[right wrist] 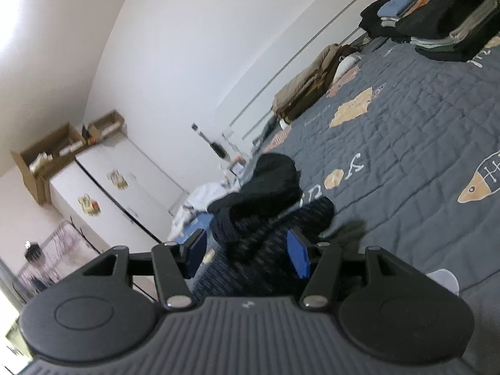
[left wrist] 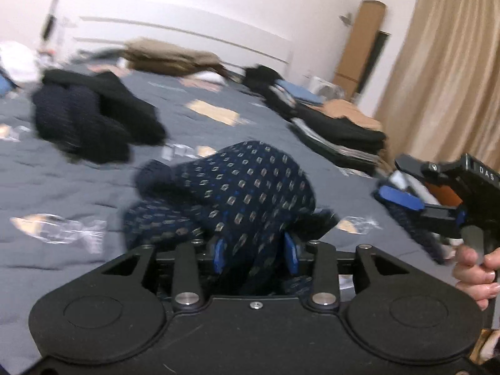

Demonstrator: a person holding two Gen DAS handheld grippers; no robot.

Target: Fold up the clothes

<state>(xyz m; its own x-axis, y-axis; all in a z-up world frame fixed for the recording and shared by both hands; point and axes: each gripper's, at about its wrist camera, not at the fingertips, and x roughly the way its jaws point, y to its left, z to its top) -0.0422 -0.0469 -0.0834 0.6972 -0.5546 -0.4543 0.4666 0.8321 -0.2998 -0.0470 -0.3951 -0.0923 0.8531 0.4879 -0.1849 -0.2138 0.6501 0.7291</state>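
Two claws working together, left claw [left wrist: 254, 254] clamping the dotted navy sweater [left wrist: 237, 181] bunched up above the bed [left wrist: 218, 143], right claw [right wrist: 247, 254] gaping around more of it, needing slow pulling apart, keeping cloth flat before folding.

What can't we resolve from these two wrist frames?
- Left wrist view: the patterned garment bunches over the left tool; its type and extent are hidden.
- Left wrist view: the right tool is motion-blurred at the frame's right edge, so its grip is unclear.
- Right wrist view: dark fabric between the pads is smeared; contact unclear.
- Both views: the folded stacks are too blurred to count.
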